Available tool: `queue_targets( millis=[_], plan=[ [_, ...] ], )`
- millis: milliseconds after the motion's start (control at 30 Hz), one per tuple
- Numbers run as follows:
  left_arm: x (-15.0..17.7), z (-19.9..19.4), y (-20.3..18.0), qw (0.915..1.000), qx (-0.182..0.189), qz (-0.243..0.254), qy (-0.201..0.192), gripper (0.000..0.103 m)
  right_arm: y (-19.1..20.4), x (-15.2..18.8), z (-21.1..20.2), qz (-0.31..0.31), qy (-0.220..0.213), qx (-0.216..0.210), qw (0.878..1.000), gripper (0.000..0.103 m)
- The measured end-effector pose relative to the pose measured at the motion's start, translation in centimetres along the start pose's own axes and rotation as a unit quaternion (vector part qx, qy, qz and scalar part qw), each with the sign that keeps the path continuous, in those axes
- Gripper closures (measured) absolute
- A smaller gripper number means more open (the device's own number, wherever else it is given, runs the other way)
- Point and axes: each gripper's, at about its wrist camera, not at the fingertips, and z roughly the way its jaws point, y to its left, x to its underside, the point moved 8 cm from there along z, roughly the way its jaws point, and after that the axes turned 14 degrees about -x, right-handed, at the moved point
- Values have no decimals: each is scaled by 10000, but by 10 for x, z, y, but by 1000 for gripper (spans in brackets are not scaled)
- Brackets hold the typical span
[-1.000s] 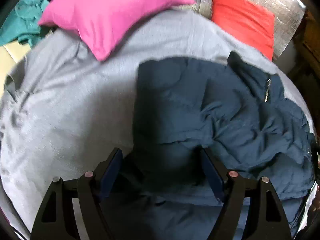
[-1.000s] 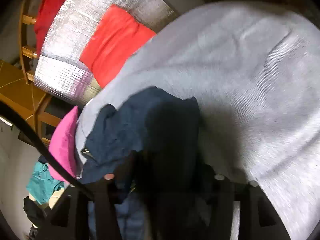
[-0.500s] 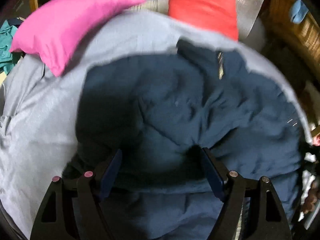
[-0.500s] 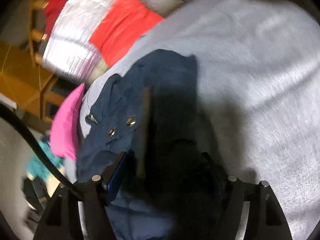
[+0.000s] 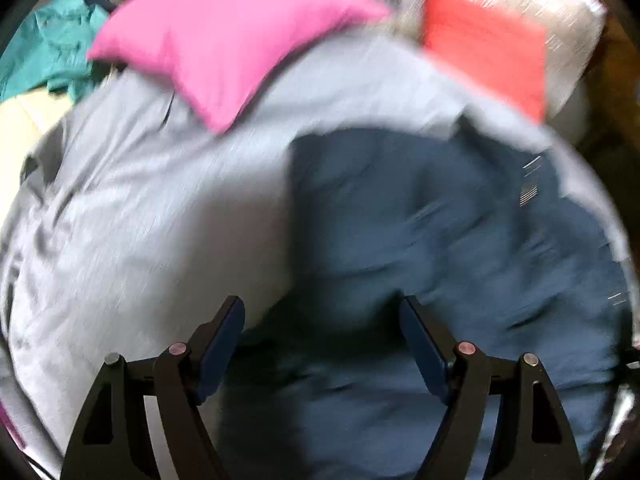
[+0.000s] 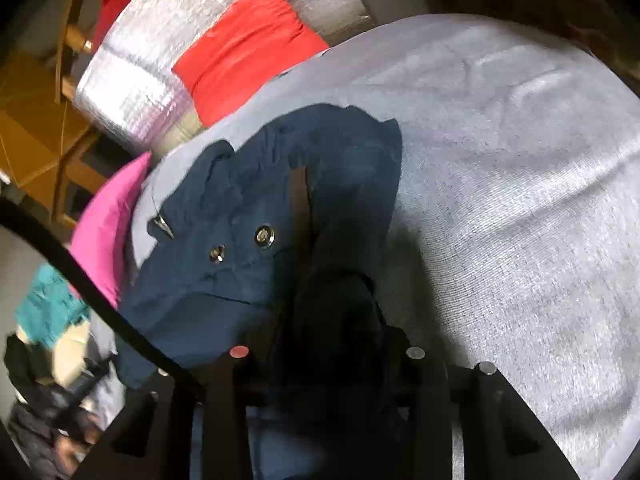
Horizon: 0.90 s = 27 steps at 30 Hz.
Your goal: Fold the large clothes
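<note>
The crumpled navy-blue jacket with metal snaps (image 6: 248,248) lies on the grey knit sheet (image 6: 520,200), with the pink pillow (image 5: 224,44) and the red cushion (image 5: 484,44) behind it, the cushion against the silver quilted foil mat (image 6: 132,80).

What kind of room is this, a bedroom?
Probably a bedroom: a grey bedsheet covers a wide soft surface, a pink pillow and a red cushion lie at its far end, and a navy jacket lies on it.

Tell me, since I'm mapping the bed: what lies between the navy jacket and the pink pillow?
Only bare grey sheet. The left wrist view shows an open stretch of it between the navy jacket and the pink pillow; nothing else lies there.
</note>
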Motion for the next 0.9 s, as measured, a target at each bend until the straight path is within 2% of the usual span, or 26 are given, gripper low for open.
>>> queue_targets(
  millis=[100, 167, 267, 367, 400, 500, 533, 600, 733, 800, 833, 900],
  plan=[
    [5, 12, 5, 9996, 178, -60, 233, 21, 5, -3, -18, -122, -169, 182, 9996, 52],
    [1, 5, 9, 9998, 147, -85, 130, 21, 9, -6, -36, -137, -443, 234, 9986, 52],
    [-9, -17, 16, 9994, -100, -84, -312, 21, 24, -10, -65, -290, -870, 12, 9958, 52],
    [-21, -48, 8, 9957, 81, -92, -915, 21, 52, -10, -75, -611, -1076, -408, 9915, 54],
    [-23, -58, 0, 9940, 228, -57, -1067, 21, 61, -8, -70, -690, -1027, -548, 9908, 58],
    [-20, -67, -26, 9900, 537, 151, -1293, 21, 85, 3, -39, -974, -573, -824, 9902, 60],
    [-18, -68, -40, 9890, 607, 284, -1321, 21, 90, 8, -30, -1034, -446, -875, 9898, 65],
    [-12, -65, -66, 9872, 687, 587, -1312, 21, 98, 16, -9, -1122, -145, -923, 9893, 67],
    [5, -43, -103, 9883, 422, 1119, -952, 21, 97, 29, 24, -1201, 234, -862, 9887, 67],
    [12, -31, -108, 9884, 335, 1229, -832, 20, 83, 37, 41, -1124, 587, -680, 9896, 71],
    [12, -28, -108, 9878, 328, 1267, -848, 18, 77, 44, 49, -1068, 737, -643, 9895, 76],
    [11, -28, -106, 9884, 378, 1275, -731, 18, 68, 44, 54, -939, 811, -644, 9902, 78]
  ],
)
